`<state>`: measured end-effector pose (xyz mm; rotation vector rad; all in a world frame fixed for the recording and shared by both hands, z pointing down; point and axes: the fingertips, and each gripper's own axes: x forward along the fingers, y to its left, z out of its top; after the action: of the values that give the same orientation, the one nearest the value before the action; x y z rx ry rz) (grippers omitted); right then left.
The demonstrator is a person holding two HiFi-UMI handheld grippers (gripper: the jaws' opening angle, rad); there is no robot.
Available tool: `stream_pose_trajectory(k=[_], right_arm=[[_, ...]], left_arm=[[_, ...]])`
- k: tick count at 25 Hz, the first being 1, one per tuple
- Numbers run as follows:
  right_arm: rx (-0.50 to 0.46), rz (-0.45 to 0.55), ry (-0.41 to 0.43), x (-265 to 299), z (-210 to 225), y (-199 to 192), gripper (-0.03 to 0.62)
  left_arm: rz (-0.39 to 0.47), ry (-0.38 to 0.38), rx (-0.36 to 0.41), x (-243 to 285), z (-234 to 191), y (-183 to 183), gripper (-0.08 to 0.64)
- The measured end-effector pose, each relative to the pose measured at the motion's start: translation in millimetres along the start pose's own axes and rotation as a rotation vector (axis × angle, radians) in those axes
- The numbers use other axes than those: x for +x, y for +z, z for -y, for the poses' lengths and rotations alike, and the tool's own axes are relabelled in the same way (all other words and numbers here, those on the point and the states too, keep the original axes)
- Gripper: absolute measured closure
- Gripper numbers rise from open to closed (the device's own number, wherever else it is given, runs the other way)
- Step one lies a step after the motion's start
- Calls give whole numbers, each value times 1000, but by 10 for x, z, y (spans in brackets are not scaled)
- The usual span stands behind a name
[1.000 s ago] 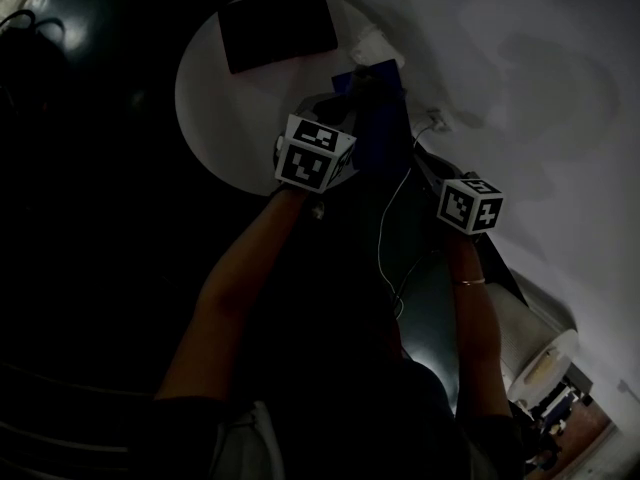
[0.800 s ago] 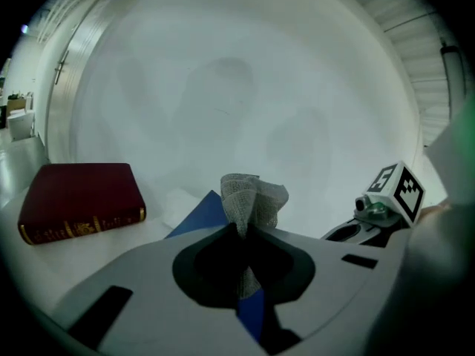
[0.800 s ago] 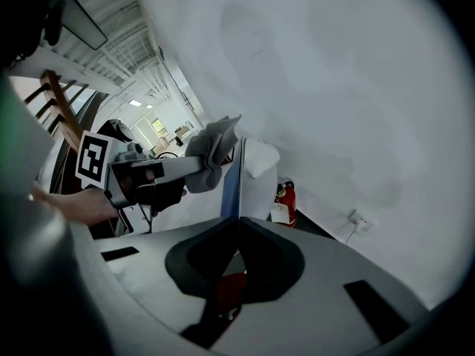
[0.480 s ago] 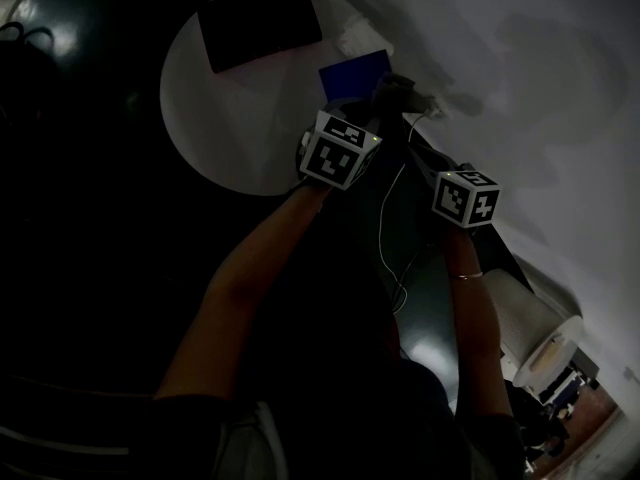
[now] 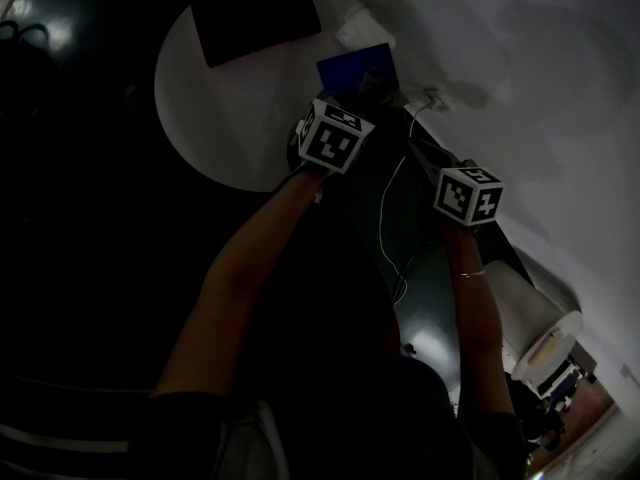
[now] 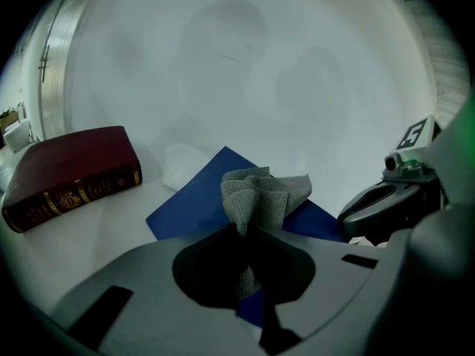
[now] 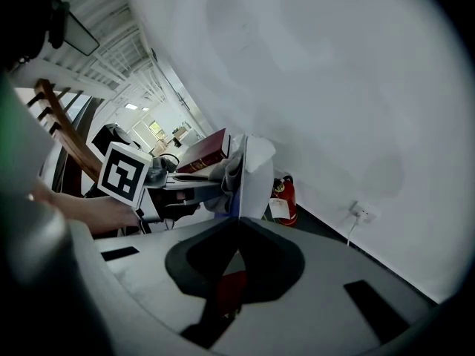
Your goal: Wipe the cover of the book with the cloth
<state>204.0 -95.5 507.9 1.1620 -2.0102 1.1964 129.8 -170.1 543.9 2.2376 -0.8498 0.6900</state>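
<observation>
Left gripper (image 6: 245,232): jaws drawn together on a bunched grey cloth (image 6: 261,197), which rises out of them in folds. Right gripper (image 7: 237,219): jaws clamped on the edge of the blue book (image 6: 191,202), seen edge-on in that gripper's own view. From the left gripper view the cloth stands over the blue cover at about its centre and appears to touch it, with the right gripper coming in from 3 o'clock. Each gripper carries a cube of black-and-white square markers, with no lettering on them. The blue cover shows no title or print. The book lies on a round white table (image 5: 230,118), near its rim at 2 o'clock in the head view. Just beyond the book at 11 o'clock sits a crumpled white scrap (image 6: 178,167). Further off at 10 o'clock lies a dark red book (image 6: 70,173), apart from the blue one; its spine bears gold bands and lettering too small to read. Past the table, by a plain pale wall, stands a red fire extinguisher (image 7: 285,191) with an illegible label, and a wall socket (image 7: 361,212) at its 4 o'clock.
</observation>
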Motion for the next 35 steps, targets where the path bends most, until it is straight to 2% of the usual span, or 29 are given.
stream_pose_trajectory(k=[6, 10, 15, 20, 26, 29, 35], right_arm=[[9, 2, -9, -7, -13, 1, 561], [3, 16, -23, -21, -21, 26, 561], [5, 7, -23, -25, -34, -17, 561], [7, 0, -23, -18, -43, -48, 561], [20, 0, -22, -14, -43, -60, 561], [21, 6, -15, -26, -73, -56, 561], [15, 17, -9, -30, -64, -56, 561]], left_arm=[[-55, 44, -40, -45, -229, -200, 526], [-88, 91, -35, -99, -387, -322, 526], [-123, 99, -48, -203, -455, -461, 526], [-148, 140, -45, -323, -551, -593, 526], [-126, 207, -75, -600, -743, -708, 526], [-86, 224, -95, -774, -795, -709, 526], [50, 142, -123, -926, -499, -469, 526]])
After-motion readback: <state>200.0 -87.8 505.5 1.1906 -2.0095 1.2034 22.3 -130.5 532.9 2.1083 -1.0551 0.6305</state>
